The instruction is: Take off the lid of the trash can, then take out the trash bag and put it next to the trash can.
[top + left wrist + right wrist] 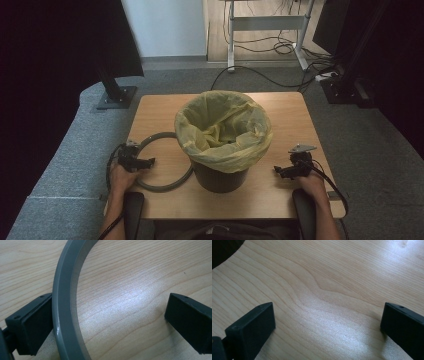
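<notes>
I am holding the left gripper [145,162] low at the near left of the table [160,107], its jaws standing wide apart around the near arc of the grey plastic ring [172,185]. In the left gripper view the ring [62,302] lies flat on the wood, just against the left pad and pinched by nothing.

I am judging the ring to be light, stiff and smooth, so it may slide sideways under a loose pinch. I would take it across its narrow band, pads flat on the inner and outer faces.

The right gripper [281,171] is resting at the near right with its jaws open over bare wood.

Farther off, the ring's far side is running behind the dark bin [220,177] lined with a soft, crinkly yellow bag [225,127].
</notes>
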The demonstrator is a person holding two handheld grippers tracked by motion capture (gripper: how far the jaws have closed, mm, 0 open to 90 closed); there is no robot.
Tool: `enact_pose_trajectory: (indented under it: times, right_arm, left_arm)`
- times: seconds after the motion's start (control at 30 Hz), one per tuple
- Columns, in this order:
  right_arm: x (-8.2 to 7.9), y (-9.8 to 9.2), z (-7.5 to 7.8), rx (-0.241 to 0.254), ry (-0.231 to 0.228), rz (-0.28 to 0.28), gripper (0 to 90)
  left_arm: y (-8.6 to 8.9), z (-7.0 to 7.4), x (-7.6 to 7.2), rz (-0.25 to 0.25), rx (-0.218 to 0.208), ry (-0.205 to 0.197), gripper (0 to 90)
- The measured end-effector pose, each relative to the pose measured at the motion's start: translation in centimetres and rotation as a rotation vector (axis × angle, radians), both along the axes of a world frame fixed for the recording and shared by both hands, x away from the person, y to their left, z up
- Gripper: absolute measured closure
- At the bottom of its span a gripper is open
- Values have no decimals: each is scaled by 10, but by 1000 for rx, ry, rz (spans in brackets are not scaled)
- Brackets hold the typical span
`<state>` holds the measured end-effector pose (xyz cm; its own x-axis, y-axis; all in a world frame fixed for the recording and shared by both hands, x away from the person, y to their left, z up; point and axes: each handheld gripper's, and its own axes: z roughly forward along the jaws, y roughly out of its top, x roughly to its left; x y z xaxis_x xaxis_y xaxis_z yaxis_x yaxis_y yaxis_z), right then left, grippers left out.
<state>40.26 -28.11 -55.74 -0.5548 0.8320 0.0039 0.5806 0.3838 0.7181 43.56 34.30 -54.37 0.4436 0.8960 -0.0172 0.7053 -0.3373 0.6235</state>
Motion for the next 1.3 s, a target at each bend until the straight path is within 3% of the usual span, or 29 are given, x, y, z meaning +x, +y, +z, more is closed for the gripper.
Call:
enact_pose_trajectory:
  times: [0.4, 0.57, 0.73, 1.03, 1.3]
  right_arm:
    - [0, -1, 2, -7, 20, 14, 0]
    - [1, -3, 7, 41, 26, 14, 0]
    - [0, -6, 12, 78, 8, 12, 0]
    - [-1, -9, 35, 102, 27, 32, 0]
    - [-5, -8, 57, 98, 10, 58, 6]
  left_arm:
    - [-1, 3, 4, 5, 8, 35, 0]
    - [3, 7, 6, 17, -27, 60, 16]
    - [6, 11, 7, 26, -20, 62, 19]
    - [5, 26, 1, 0, -31, 49, 32]
    - [8, 48, -7, -42, -82, 44, 4]
